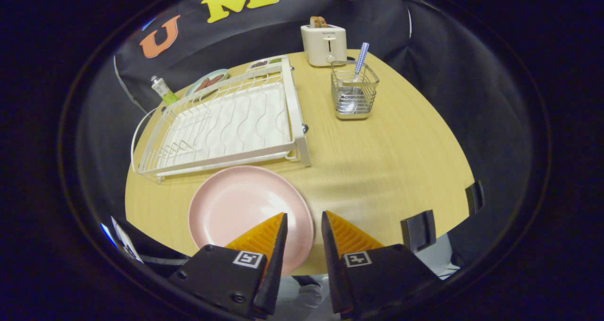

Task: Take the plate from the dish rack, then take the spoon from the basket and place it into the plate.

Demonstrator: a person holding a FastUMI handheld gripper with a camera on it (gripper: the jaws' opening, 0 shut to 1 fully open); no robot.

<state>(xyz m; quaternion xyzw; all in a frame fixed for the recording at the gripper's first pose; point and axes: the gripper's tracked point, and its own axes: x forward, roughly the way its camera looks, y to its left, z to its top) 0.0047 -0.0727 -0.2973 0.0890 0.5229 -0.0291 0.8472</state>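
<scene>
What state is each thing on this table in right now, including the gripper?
Round pink plate: flat on the table, empty, out of the rack.
White wire dish rack: empty.
Silver spoon with a blue checked handle: standing in the basket.
Metal wire basket: upright, holding the spoon.
Cream toaster: bread sticking out the top.
Gripper: open, holding nothing, one finger over the plate's edge.

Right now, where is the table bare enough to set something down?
Bare wood runs between the dish rack, basket and pink plate, ahead of the open gripper. Behind the rack it is crowded: toaster, tube, dishes.
</scene>
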